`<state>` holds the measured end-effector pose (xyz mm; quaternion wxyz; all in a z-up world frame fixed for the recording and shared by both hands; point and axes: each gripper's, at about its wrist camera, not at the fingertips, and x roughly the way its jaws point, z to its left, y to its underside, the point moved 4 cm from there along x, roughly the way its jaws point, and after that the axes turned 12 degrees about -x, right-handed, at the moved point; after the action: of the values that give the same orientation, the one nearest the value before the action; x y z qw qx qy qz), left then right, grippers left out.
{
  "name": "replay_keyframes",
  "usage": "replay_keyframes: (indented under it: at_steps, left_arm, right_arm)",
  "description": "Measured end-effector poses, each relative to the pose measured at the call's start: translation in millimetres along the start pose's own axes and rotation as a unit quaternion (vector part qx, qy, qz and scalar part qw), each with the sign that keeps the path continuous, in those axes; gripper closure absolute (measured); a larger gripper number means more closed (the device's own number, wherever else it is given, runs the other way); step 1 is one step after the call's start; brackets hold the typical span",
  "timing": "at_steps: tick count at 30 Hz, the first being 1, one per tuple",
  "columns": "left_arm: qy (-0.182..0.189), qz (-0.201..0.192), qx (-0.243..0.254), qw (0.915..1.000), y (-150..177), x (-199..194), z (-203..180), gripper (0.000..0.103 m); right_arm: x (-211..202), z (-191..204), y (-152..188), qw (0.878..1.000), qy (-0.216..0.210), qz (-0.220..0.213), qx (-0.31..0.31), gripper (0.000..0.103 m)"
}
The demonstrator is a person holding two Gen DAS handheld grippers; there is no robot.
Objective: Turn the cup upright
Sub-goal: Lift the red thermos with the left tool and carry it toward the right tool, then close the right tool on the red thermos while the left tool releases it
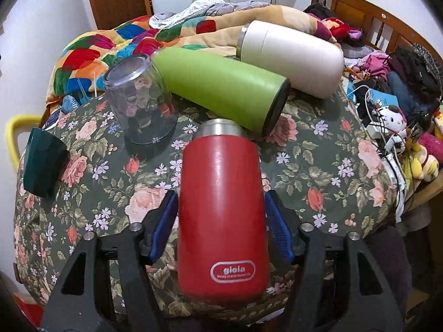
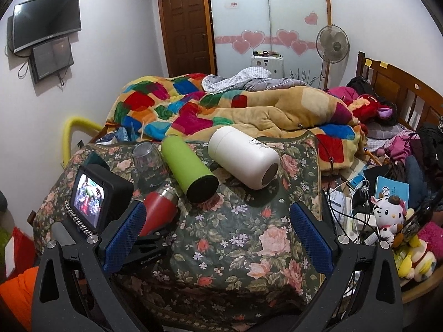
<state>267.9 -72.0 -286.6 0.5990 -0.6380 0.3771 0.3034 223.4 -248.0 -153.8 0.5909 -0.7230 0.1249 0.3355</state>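
1. On the far left edge of the floral surface (image 1: 304,166), a dark green cup (image 1: 41,163) lies tipped, with a clear glass (image 1: 141,99) standing mouth-down just right of it.
2. Between the pads of the left tool (image 1: 221,227) sits the red cup (image 1: 221,207). Its long axis runs straight away from the camera, steel neck at the far end and base nearest the tool. The blue pads flank its body on both sides; they look close against it, but whether they are actually squeezing I cannot tell.
3. Right of centre and farther off, a green bottle (image 1: 221,85) and a white bottle (image 1: 293,55) lie on their sides, touching.
4. The right tool (image 2: 218,235) hangs spread and empty over bare cloth, the red cup off to its left, so the left hand is much the nearer.
5. The righting probably turns on swinging the neck upward while the base stays low.
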Motion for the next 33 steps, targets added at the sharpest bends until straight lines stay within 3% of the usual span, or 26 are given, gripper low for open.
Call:
replay_keyframes:
  at_steps: [8, 15, 18, 22, 33]
  left_arm:
    - [0.016, -0.068, -0.023, 0.9973, -15.1, -60.2, 23.8, 0.023]
    - [-0.042, -0.14, -0.048, 0.9881, -20.7, -100.3, 81.3, 0.021]
    - [-0.056, -0.151, -0.063, 0.9848, -18.4, -103.0, 104.7, 0.021]
    - [-0.059, -0.156, -0.083, 0.9826, -12.4, -101.3, 123.2, 0.021]
    - [-0.052, -0.162, -0.07, 0.9829, 0.1, -91.8, 130.4, 0.021]
  right_arm:
    - [9.2, 6.8, -6.2, 1.0, -0.006, 0.008, -0.002, 0.0]
    - [49.4, 23.3, -11.4, 0.998, -0.039, 0.049, 0.0, 0.0]
    - [76.5, 40.9, -8.9, 0.995, -0.056, 0.079, -0.007, 0.0]
    - [116.7, 66.9, -1.7, 0.986, -0.095, 0.138, -0.004, 0.012]
    - [167.4, 93.7, 12.1, 0.961, -0.141, 0.238, 0.008, 0.023]
